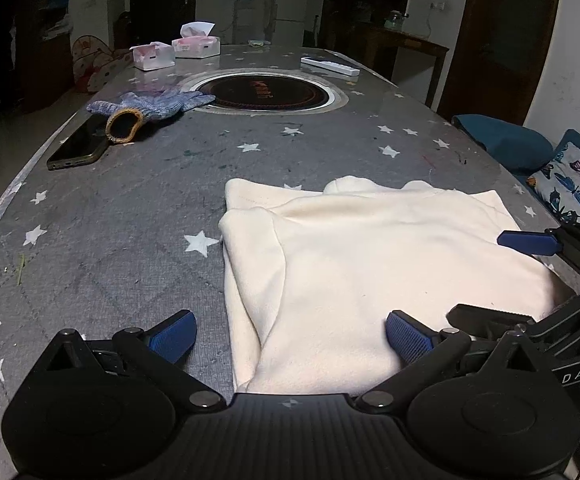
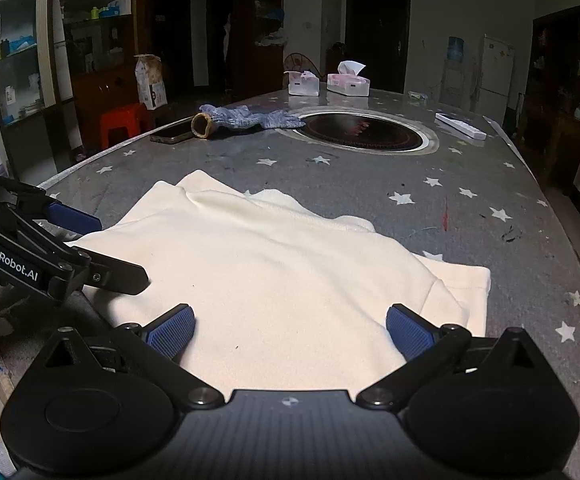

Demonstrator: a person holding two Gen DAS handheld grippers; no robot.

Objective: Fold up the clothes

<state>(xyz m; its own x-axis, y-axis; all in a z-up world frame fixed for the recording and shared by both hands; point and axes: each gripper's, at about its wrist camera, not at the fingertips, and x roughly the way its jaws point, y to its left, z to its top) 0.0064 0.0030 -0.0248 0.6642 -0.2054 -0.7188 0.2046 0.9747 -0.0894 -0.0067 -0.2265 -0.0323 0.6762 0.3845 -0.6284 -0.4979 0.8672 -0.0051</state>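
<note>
A folded cream garment (image 1: 361, 256) is laid on the counter (image 1: 130, 208). Jaws of left gripper (image 1: 290, 340) and right gripper (image 2: 290, 336) are held apart, nothing clamped.

Dim room, light pooled on the near cloth (image 1: 361, 264), fisheye-bent edges, dark vignetted corners

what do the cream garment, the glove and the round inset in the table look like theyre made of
Cream garment: soft matte fleece or brushed knit, judging by its fuzzy surface and thick rounded folds. Glove: coarse knitted yarn, blue-white fleck with a ribbed tan cuff. Round inset: glossy dark glass or ceramic in a metal-looking ring, probably a cooktop.
</note>
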